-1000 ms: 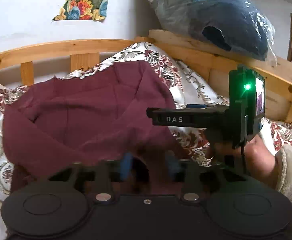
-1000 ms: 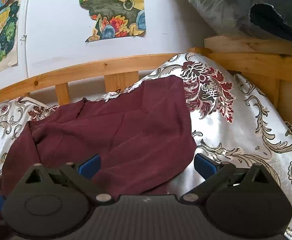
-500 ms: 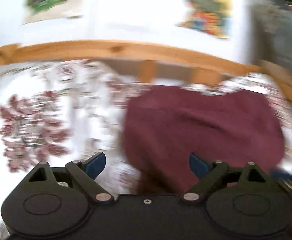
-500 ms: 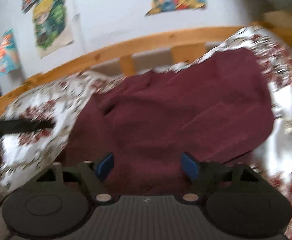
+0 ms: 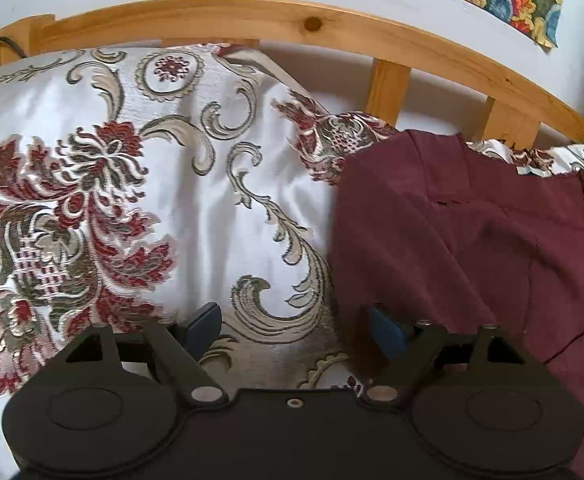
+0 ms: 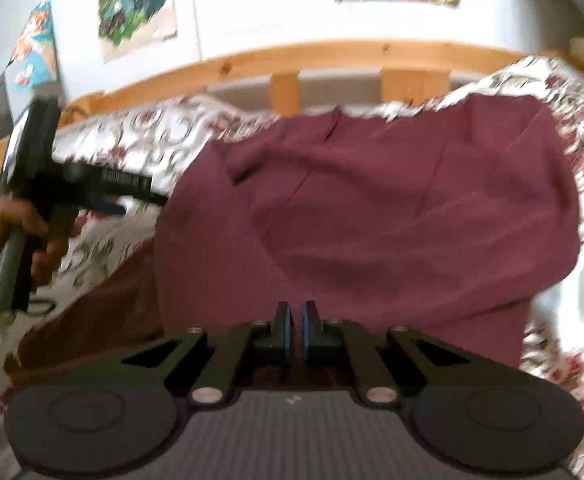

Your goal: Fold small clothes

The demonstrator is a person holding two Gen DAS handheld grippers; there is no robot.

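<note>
One maroon garment [image 6: 372, 220] of soft, matte woven cloth lies spread and rumpled on a bed, with long creases and a seam running across it. It rests on one bedspread [image 5: 131, 200], a shiny white satin-like fabric with raised scrollwork in grey-green and large red flowers. Behind the bed runs one wooden rail [image 5: 251, 12] of pale knotty pine, curved by the lens, with short upright slats [image 5: 388, 88] beneath it; two slats show in each view. On the white wall above, three colourful cartoon posters [image 6: 135, 4] appear in the right wrist view, blurred. Two black hand-held grippers are present, each with blue pads. The left gripper [image 5: 296, 328] has its jaws spread wide; they have just narrowed slightly, and between them lie bare bedspread and the garment's left edge, with the right pad over the cloth and nothing pinched. A person's hand [image 6: 7, 240] holds the handle of that left tool, seen at the left of the right wrist view. The right gripper [image 6: 296, 320] has just closed, its jaws pressed together at the garment's near edge; whether cloth is caught between the pads cannot be told.
</note>
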